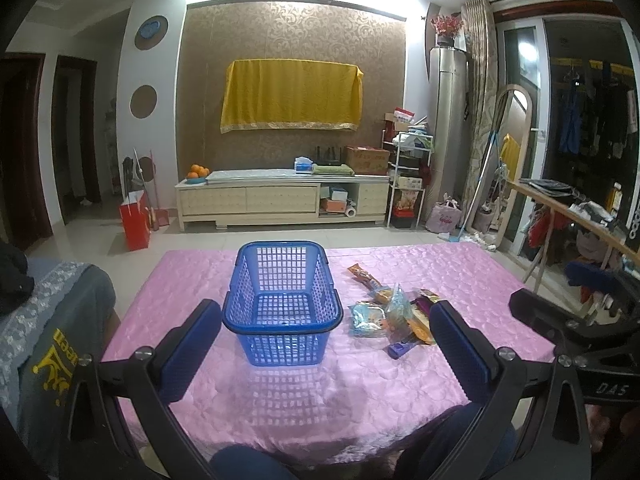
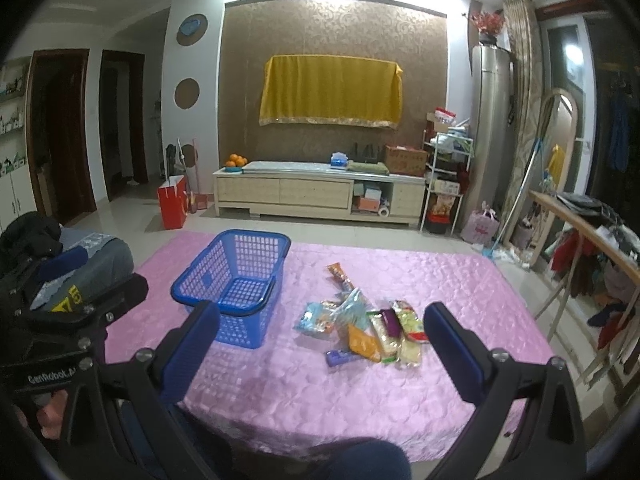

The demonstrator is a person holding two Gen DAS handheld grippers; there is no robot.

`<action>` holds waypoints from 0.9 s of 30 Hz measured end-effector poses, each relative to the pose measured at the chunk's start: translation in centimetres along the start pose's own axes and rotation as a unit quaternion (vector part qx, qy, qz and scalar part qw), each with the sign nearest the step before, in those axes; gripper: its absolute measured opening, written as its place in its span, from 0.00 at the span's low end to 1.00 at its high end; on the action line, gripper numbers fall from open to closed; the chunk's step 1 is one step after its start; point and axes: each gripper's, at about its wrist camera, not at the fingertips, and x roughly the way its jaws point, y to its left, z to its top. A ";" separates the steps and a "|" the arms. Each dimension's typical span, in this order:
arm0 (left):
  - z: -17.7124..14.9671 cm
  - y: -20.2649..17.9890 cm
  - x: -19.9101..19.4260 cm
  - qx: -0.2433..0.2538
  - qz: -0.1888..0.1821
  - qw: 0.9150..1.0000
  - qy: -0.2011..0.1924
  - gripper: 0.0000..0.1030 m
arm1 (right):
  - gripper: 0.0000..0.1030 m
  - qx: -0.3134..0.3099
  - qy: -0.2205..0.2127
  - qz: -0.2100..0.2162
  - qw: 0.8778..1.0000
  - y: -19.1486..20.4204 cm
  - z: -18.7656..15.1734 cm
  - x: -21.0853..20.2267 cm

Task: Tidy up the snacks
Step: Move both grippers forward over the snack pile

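Empty blue basket (image 1: 282, 304) on pink-clothed table (image 1: 460, 276), snack packets (image 2: 362, 330) heaped just right; both tongs (image 1: 326, 344) (image 2: 322, 342) spread, empty; best lift top packet singly.

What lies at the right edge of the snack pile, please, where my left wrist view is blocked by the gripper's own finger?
Observer: The right wrist view shows pale yellowish packets there, lying flat on the pink tablecloth.
Operator: Thank you. Is the right gripper holding anything? I see only its body.
Observer: No. The right gripper is open, its jaws wide apart with nothing between them.
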 end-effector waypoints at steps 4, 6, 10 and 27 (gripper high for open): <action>0.6 -0.2 1.5 0.005 -0.003 1.000 0.006 1.00 | 1.00 -0.020 0.022 -0.008 1.000 -1.3 0.4 2.2; 0.9 -0.3 2.7 0.008 -0.002 1.000 0.012 1.00 | 1.00 -0.006 0.051 0.004 0.999 -2.6 0.5 3.8; 1.3 -1.2 5.7 0.019 -0.015 0.999 0.038 1.00 | 1.00 0.041 0.085 0.014 0.995 -5.5 0.0 6.4; -0.6 -9.1 19.5 0.039 -0.101 0.977 0.181 1.00 | 1.00 0.034 0.169 -0.012 0.985 -13.0 -4.3 15.6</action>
